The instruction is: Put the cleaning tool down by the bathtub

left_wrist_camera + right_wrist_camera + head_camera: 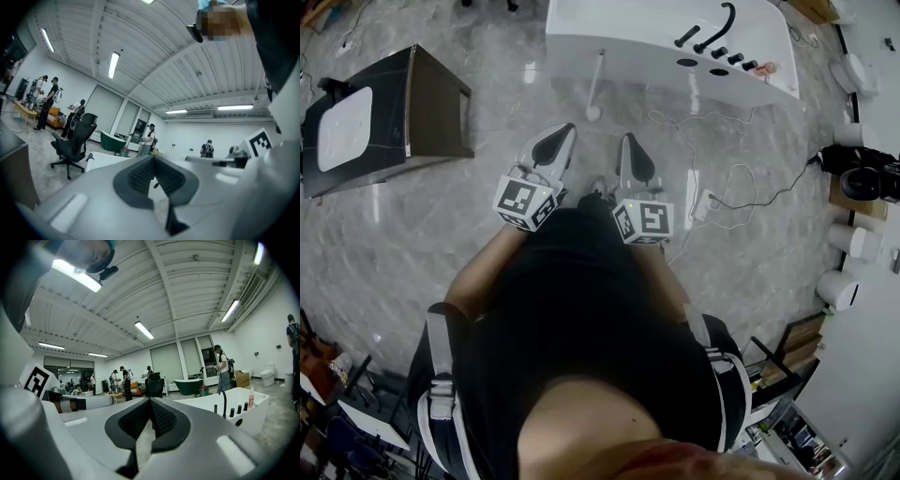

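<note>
The white bathtub (675,37) stands at the far side of the floor, with a black tap (717,28) on its rim. A white long-handled cleaning tool (596,84) rests on the floor against the tub's near side, its round head toward me. My left gripper (562,131) and right gripper (630,141) hover side by side just short of it, both shut and holding nothing. In the left gripper view the jaws (154,158) meet at the tips. The right gripper view shows its jaws (150,400) closed, with the bathtub (234,404) to the right.
A dark cabinet with a white top (394,112) stands at the left. A power strip and cables (703,202) lie on the floor at the right, near white cylinders (853,239). A black office chair (72,140) and several people are in the background.
</note>
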Demonstrator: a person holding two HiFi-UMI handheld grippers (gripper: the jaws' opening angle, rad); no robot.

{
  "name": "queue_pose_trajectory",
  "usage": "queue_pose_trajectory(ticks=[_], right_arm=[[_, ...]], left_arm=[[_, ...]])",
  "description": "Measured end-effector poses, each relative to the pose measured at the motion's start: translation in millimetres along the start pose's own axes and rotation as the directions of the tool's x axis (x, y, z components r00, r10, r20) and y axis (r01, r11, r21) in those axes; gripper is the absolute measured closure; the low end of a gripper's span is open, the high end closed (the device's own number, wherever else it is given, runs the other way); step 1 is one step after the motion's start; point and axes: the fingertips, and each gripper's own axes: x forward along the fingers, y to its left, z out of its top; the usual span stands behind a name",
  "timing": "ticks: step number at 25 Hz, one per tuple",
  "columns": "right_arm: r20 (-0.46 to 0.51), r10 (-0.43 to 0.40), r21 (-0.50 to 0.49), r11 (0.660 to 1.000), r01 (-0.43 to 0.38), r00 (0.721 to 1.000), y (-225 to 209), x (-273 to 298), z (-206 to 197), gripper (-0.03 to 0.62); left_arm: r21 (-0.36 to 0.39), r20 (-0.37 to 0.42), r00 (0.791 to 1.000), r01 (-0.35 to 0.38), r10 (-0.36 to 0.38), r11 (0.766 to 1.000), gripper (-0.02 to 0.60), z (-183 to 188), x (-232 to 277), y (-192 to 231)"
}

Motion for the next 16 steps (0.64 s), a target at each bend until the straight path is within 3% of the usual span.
queue_pose_trajectory(ticks=[16], right_arm=[[-0.003, -0.020, -0.017, 1.000, 0.020, 1.000, -21.9, 1.2, 6.7, 0.594]], left_arm=[[0.002, -0.010, 1.000, 0.015, -0.015, 1.000, 0.574, -0.5, 21.5, -11.3]])
